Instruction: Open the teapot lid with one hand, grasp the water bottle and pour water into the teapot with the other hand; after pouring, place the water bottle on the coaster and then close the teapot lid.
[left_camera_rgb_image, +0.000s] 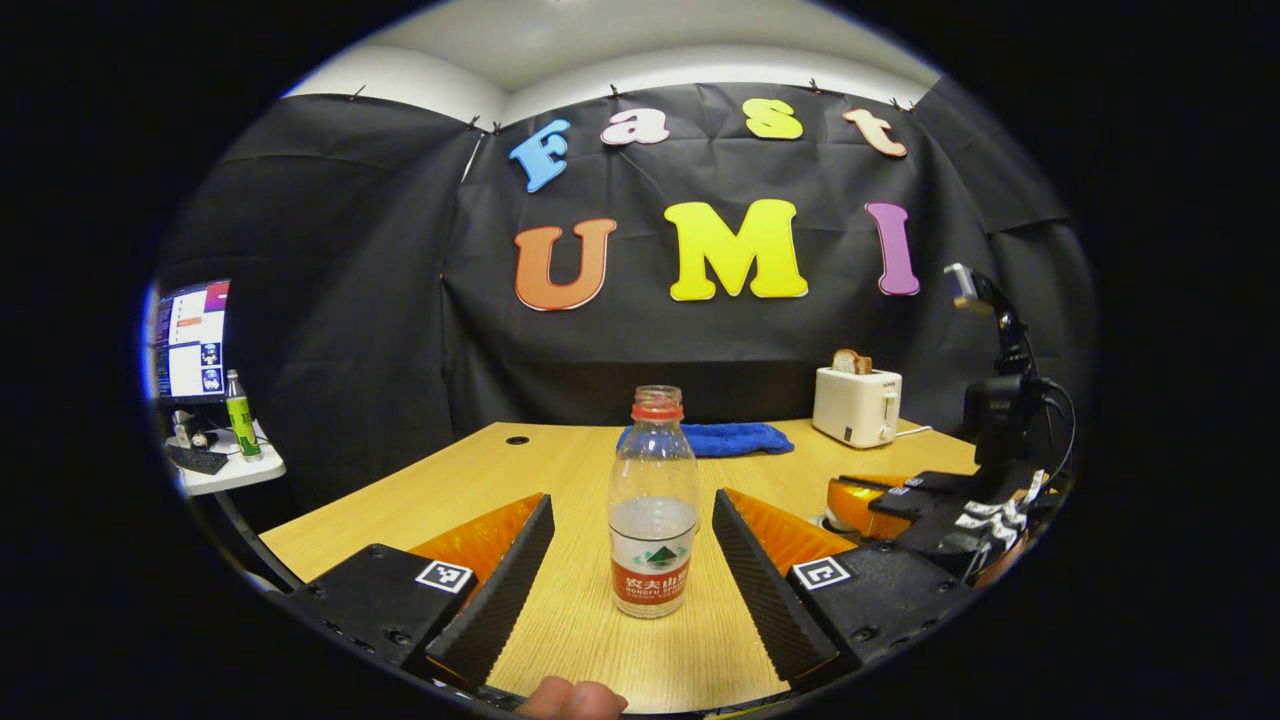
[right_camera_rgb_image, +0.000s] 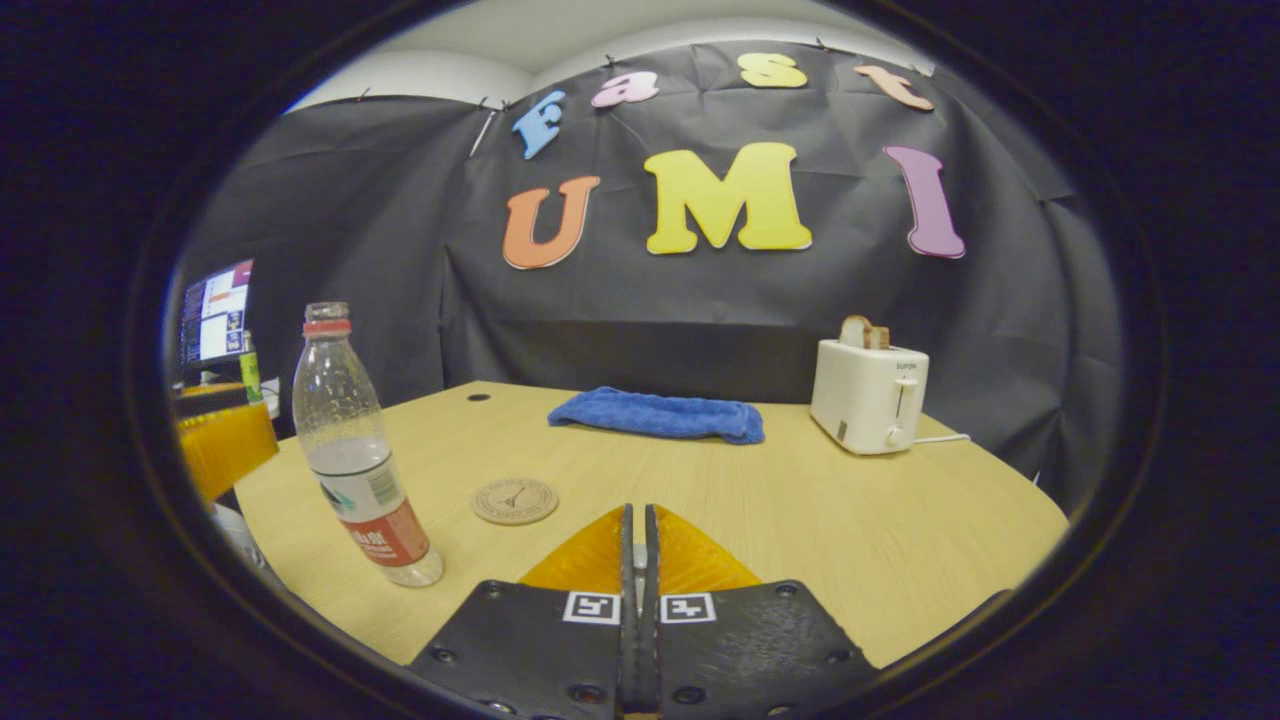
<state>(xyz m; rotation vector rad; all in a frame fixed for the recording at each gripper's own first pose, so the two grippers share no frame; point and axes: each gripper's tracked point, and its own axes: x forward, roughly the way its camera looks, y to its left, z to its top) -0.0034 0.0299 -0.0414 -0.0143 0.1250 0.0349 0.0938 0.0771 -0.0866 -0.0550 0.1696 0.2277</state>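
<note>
Standing uncapped between the spread fingers of the left gripper (left_camera_rgb_image: 633, 560), the water bottle (left_camera_rgb_image: 653, 505) touches neither. The right gripper (right_camera_rgb_image: 640, 560) is pressed together, empty, near the coaster (right_camera_rgb_image: 515, 500). Behind lie a blue towel (right_camera_rgb_image: 657, 414) and toaster (right_camera_rgb_image: 868, 394); labels stay unread.

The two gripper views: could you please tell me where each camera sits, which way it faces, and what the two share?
Left gripper view: rides the left gripper, facing the wall across the table; its open fingers flank the bottle; a fingertip shows below, the right gripper at right.
Right gripper view: rides the right gripper, facing the wall; its fingers are shut, coaster ahead.
Shared: bottle, towel, toaster, table.
</note>
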